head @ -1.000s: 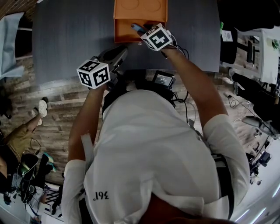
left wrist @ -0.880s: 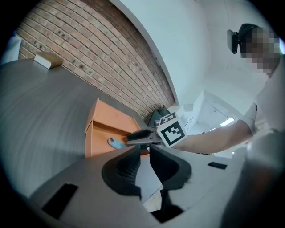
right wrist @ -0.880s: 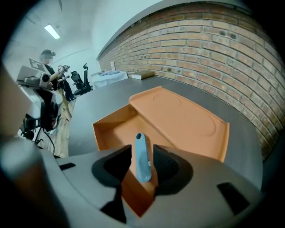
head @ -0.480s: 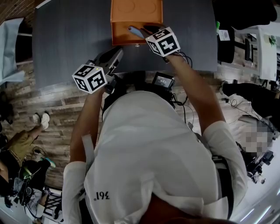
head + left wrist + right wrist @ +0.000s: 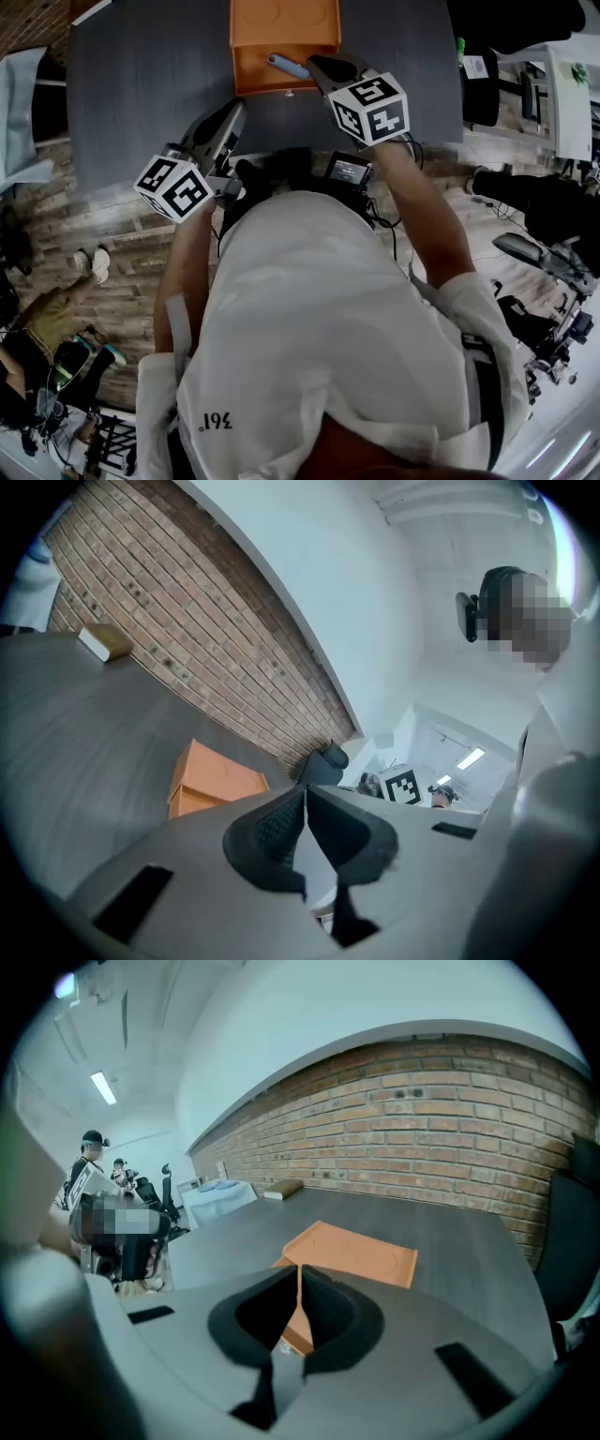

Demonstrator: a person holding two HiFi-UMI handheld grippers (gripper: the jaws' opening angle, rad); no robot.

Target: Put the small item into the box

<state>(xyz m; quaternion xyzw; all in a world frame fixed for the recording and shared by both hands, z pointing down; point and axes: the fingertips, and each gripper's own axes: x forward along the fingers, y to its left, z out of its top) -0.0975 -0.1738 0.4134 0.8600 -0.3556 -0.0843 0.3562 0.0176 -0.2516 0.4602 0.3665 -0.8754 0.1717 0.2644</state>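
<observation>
Hovering over the near part of the worktop (image 5: 141, 84), the left gripper (image 5: 234, 110) sits at the left of the head view and points toward the box (image 5: 253, 75). In the left gripper view its jaws (image 5: 305, 794) are together at the tips, with nothing between them. Beyond them in that view the grey worktop (image 5: 84, 742) runs to a brick wall (image 5: 216, 639), and the orange box (image 5: 211, 780) stands a little left of the jaws, well apart from them.

At the middle of the head view the box lies open at the worktop's far side, its lid (image 5: 286, 19) flat behind the tray. The item (image 5: 284, 66), small, long and bluish, lies inside the tray, toward its right half.

To the right, the right gripper (image 5: 317, 66) is tilted downward, its tip over the tray's right edge and just beside the item's right end; the head view does not settle whether they touch. Its jaws (image 5: 300, 1279) have just been closing and now meet, empty. Past them the right gripper view shows the box (image 5: 352, 1251) on the worktop (image 5: 450, 1232).
</observation>
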